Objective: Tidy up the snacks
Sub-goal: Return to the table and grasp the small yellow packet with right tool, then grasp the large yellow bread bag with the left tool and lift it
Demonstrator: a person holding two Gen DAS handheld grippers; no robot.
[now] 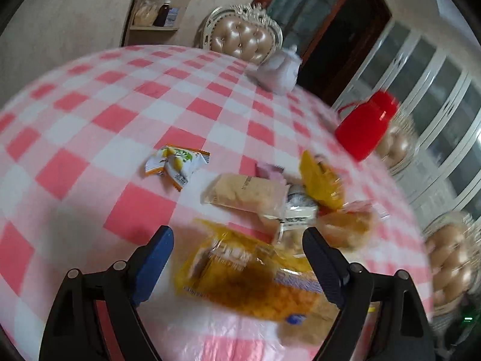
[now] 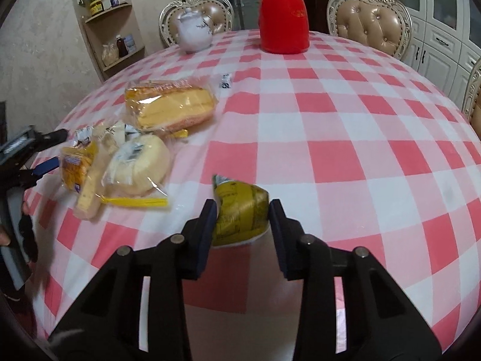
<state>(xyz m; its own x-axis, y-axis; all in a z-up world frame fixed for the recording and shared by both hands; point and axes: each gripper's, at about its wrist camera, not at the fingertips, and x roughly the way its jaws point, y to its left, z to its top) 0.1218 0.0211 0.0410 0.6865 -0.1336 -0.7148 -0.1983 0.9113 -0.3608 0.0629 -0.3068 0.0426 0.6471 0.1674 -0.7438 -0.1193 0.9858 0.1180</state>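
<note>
The right tongs (image 2: 243, 210) pinch a green snack packet (image 2: 240, 210) just above the checked desk (image 2: 345, 138), well apart from the pile; it looks light, soft and crinkly, best held across its plump middle; the left tongs (image 1: 237, 243) stand wide open over a yellow bag (image 1: 249, 276), gripping nothing. Five or so snacks make the pile; one teapot (image 2: 194, 34) and one red flask (image 2: 284, 15) stand behind.

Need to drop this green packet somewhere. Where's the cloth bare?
Bare cloth spans everything right of the green packet in the right gripper, up to the red flask. Crowded: the left side, around the cake loaf and round bun.
</note>
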